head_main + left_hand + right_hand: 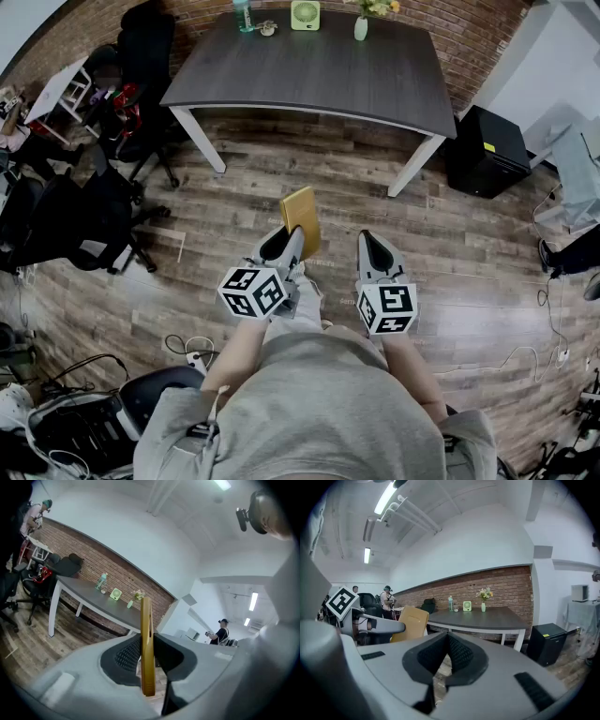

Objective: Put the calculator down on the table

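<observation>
Pinching the single yellow calculator [301, 217] on edge, the left gripper [291, 236] has its jaws closed on the lower part of the slab. The slab stands upright above the wooden floor [281, 178], well apart from the one dark bench [319, 84]. It looks thin, rigid and light, probably with a smooth plastic case, so I judge it could slip or pivot in a loose pinch. The hold across its flat faces near one end seems sound, and laying it flat rather than on edge should spare the keys. The right gripper [373, 246], the second of two, carries nothing, its jaws together. At the bench's far edge stand one bottle [244, 14], one green fan [305, 14] and one vase [362, 26].
</observation>
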The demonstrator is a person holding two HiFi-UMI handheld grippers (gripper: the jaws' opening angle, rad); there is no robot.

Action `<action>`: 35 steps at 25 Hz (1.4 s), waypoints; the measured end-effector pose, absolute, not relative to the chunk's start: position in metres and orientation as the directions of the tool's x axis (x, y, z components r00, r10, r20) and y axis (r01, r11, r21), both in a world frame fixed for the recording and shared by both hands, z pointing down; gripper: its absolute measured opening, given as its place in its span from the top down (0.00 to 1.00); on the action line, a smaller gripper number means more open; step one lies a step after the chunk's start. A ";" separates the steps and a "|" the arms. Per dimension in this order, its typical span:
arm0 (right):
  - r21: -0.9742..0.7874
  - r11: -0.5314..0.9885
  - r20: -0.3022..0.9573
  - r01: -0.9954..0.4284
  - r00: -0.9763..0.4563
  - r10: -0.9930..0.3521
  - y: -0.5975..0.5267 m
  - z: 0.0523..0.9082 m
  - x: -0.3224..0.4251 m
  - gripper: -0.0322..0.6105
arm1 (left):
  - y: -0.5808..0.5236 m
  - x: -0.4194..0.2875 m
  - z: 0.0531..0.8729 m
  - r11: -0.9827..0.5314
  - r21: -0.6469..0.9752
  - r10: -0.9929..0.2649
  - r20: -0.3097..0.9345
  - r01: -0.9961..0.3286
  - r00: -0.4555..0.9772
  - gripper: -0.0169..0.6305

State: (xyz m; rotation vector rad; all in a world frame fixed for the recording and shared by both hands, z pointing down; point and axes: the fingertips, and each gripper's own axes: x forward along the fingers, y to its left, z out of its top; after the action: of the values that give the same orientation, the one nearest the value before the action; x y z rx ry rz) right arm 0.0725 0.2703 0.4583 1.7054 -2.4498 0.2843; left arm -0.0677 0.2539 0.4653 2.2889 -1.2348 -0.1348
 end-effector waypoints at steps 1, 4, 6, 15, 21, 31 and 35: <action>-0.074 0.339 0.222 -0.938 -0.346 -0.911 0.286 0.457 0.073 0.95 | 0.269 -0.069 0.465 -0.437 0.497 -0.802 0.161 -0.749 0.575 0.84; -0.077 0.342 0.216 -0.937 -0.351 -0.911 0.324 0.453 0.077 0.95 | 0.307 -0.070 0.463 -0.429 0.499 -0.808 0.161 -0.753 0.567 0.84; -0.079 0.345 0.210 -0.935 -0.354 -0.911 0.338 0.451 0.081 0.95 | 0.321 -0.068 0.460 -0.431 0.495 -0.812 0.153 -0.755 0.564 0.84; -0.067 0.359 0.198 -0.931 -0.366 -0.910 0.365 0.447 0.079 0.95 | 0.344 -0.064 0.450 -0.450 0.484 -0.810 0.132 -0.751 0.571 0.84; -0.112 0.382 0.189 -0.917 -0.397 -0.898 0.356 0.447 0.076 0.95 | 0.336 -0.064 0.448 -0.451 0.484 -0.812 0.126 -0.750 0.570 0.84; -0.086 0.384 0.193 -0.919 -0.393 -0.899 0.303 0.443 0.061 0.95 | 0.286 -0.077 0.447 -0.446 0.500 -0.813 0.120 -0.742 0.570 0.84; -0.088 0.396 0.194 -0.914 -0.406 -0.893 0.275 0.441 0.059 0.95 | 0.258 -0.077 0.445 -0.443 0.502 -0.816 0.118 -0.743 0.566 0.84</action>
State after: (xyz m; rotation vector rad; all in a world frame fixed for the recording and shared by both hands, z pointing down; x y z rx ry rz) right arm 0.0594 0.2752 0.4411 1.6431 -2.5260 0.2738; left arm -0.0768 0.2580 0.4454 2.2944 -1.2483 -0.1921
